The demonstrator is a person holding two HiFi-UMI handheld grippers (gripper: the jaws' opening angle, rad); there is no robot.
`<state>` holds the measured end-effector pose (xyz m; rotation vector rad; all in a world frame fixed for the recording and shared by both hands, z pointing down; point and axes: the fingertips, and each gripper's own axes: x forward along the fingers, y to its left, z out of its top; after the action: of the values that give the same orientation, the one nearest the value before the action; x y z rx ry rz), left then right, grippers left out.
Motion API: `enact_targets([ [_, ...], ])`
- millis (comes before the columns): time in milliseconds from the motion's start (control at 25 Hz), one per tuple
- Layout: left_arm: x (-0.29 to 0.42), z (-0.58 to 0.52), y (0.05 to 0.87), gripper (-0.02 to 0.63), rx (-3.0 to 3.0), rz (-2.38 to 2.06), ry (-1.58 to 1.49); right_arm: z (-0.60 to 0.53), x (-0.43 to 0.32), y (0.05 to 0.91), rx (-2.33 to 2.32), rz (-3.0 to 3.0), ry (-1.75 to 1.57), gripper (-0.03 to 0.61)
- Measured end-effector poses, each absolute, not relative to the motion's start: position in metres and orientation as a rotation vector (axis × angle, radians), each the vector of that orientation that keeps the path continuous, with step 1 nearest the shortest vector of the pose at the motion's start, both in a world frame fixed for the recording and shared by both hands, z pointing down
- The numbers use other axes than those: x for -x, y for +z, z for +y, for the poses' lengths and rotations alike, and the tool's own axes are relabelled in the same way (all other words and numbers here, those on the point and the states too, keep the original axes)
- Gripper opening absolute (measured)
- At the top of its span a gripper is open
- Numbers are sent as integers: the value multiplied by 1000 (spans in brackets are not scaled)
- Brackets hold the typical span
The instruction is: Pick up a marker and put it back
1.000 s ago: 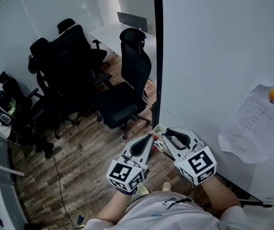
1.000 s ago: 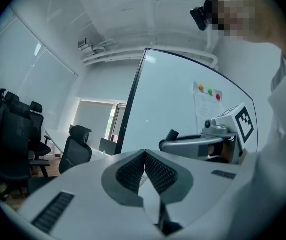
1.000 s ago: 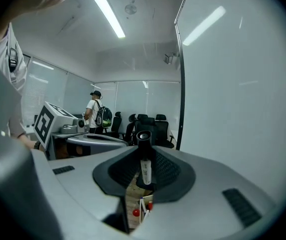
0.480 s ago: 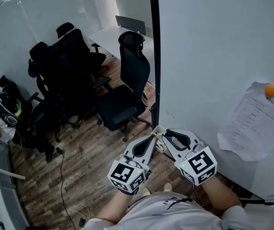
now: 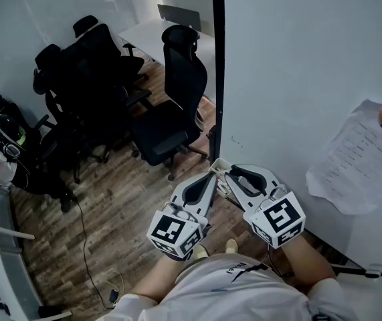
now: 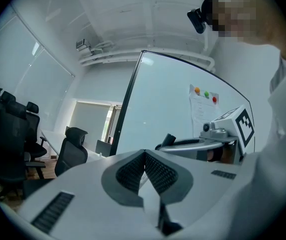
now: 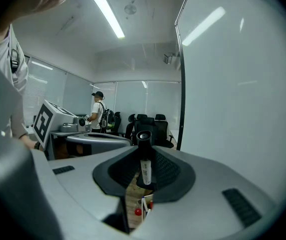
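Right gripper [image 7: 144, 151] is clamped on a black marker [image 7: 145, 170], its white label too tiny to read. Left gripper [image 6: 145, 154] is pinched together, nothing in it.

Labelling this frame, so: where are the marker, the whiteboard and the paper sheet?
marker [image 7: 145, 164]: right gripper view, its white label.
whiteboard [image 5: 298, 65]: head view, bare white surface.
paper sheet [image 5: 351, 169]: head view, sheet's middle.

Marker [image 7: 144, 140] is showing black with white label. Right tongs [image 5: 226, 174] and left tongs [image 5: 210, 179] are showing pale grey, cubes [image 5: 281, 219] wearing black-and-white squares. Chairs [image 5: 170, 112] are showing black; floor [image 5: 110, 226] is showing brown wood grain.
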<state>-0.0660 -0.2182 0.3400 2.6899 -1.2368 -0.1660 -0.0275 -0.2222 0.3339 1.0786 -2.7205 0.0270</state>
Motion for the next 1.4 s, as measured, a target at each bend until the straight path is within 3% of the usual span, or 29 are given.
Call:
enact_targets([
  [640,63,-221,365,11,-2664,-1264,-115,-230,17,374,-1101,-2665,111,81],
  [1400,66,-230,437,11,-2525,-1268,-41,-246,0,537,-1088,-2489,329,81],
])
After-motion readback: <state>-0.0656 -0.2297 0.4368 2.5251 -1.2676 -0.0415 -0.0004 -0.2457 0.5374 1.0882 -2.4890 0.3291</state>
